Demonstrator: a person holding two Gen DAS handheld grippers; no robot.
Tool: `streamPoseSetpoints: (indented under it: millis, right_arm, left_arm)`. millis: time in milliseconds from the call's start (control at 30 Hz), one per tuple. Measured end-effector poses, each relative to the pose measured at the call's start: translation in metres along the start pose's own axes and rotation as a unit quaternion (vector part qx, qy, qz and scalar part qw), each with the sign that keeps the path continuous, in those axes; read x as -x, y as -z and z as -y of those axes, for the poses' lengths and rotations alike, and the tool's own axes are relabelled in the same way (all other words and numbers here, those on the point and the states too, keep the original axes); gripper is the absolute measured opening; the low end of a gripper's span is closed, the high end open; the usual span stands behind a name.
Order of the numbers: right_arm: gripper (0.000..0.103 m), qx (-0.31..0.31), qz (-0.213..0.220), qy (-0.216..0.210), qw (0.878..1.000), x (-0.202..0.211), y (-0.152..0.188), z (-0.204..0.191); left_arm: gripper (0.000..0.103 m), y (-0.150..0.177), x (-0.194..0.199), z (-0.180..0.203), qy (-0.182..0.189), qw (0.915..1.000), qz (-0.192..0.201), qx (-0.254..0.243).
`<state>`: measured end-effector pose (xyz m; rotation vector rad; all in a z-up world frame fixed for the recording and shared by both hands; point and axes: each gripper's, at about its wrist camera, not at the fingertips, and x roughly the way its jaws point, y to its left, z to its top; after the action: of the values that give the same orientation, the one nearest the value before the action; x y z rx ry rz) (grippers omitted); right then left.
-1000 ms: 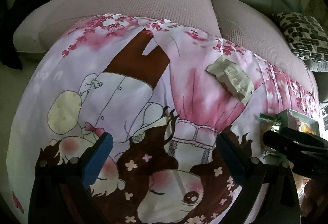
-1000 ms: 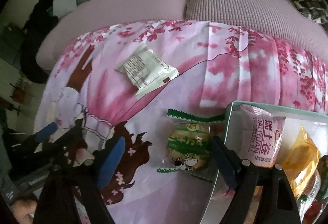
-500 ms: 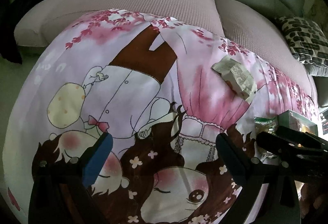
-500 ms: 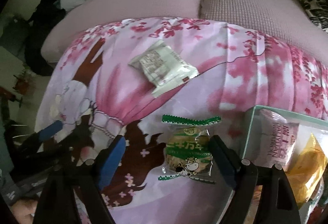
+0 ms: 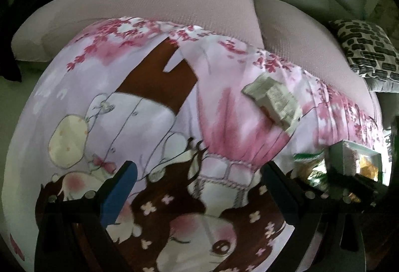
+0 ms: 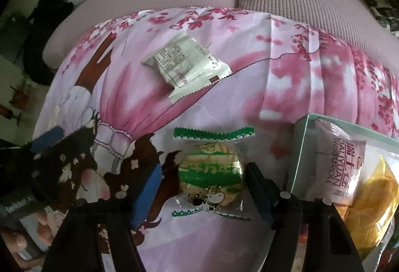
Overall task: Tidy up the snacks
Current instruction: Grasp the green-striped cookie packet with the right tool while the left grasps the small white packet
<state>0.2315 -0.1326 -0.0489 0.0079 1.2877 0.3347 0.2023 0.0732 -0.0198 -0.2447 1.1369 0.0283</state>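
Observation:
A round snack in a green-and-clear wrapper lies on the pink printed cloth, between the open fingers of my right gripper, which straddles it without closing. A white snack packet lies farther back on the cloth; it also shows in the left wrist view. A pale green box at the right holds a pink Swiss-roll packet and a yellow packet. My left gripper is open and empty above the cloth's cartoon print. The green-wrapped snack and the box show at its right.
The cloth covers a low table in front of a pink-cushioned sofa. A black-and-white patterned pillow lies at the sofa's right end. The left gripper appears at the left edge of the right wrist view.
My right gripper has moved left and forward, so the green-wrapped snack now lies between its fingers. My left gripper has shifted a little; the white packet appears closer.

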Motion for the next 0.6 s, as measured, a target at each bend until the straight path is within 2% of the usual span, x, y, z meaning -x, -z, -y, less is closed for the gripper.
streamPoseSetpoints:
  millis: [33,67,400,600]
  right_arm:
    - [0.056,0.002,0.002,0.009,1.0,0.0,0.0,0.0]
    - [0.054,0.003,0.004,0.014,1.0,0.0,0.0,0.0]
    - [0.053,-0.003,0.021,0.002,1.0,0.017,-0.002,0.011]
    - [0.053,-0.022,0.054,-0.014,0.998,0.047,-0.007,0.026]
  left_arm:
    - [0.1,-0.002,-0.001,0.002,0.003,1.0,-0.001,-0.001]
    - [0.1,-0.004,-0.002,0.004,0.006,1.0,-0.004,0.0]
    - [0.1,-0.008,-0.013,0.01,0.029,0.9992,-0.023,0.019]
    - [0.1,-0.023,-0.016,0.014,0.063,0.9964,-0.023,0.051]
